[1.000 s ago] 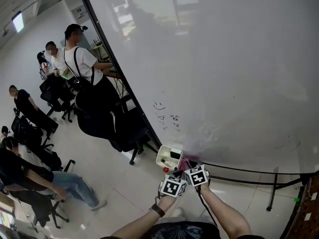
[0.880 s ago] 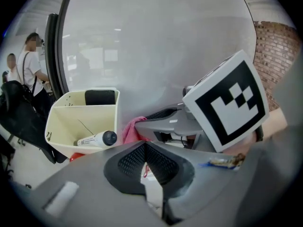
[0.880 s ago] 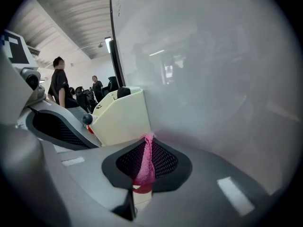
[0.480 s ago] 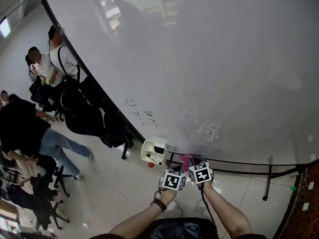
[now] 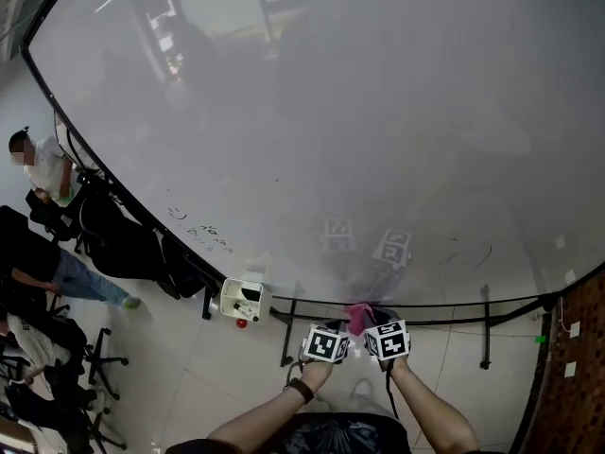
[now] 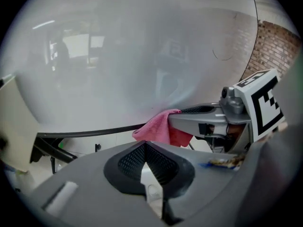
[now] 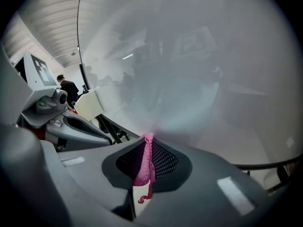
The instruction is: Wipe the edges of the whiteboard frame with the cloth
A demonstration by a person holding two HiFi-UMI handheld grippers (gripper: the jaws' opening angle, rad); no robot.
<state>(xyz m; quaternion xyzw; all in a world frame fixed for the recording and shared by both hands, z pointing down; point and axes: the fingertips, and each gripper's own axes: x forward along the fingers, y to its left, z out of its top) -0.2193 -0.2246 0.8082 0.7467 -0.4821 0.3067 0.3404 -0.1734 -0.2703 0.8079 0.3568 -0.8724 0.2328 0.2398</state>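
The right gripper [image 7: 147, 145] has its jaws pressed together on the pink cloth [image 7: 145, 167]. The cloth's bunched end pokes out up at the black bottom edge of the whiteboard frame [image 5: 435, 303], about midway along that edge. The left gripper [image 6: 144, 148] is just beside it on the left, a little below the same edge, with its jaws closed tip to tip and nothing between them. Further left along the edge, near the frame's lower left corner, is a white box [image 5: 243, 301], and well beyond that corner is a person in a white shirt [image 5: 47, 176].
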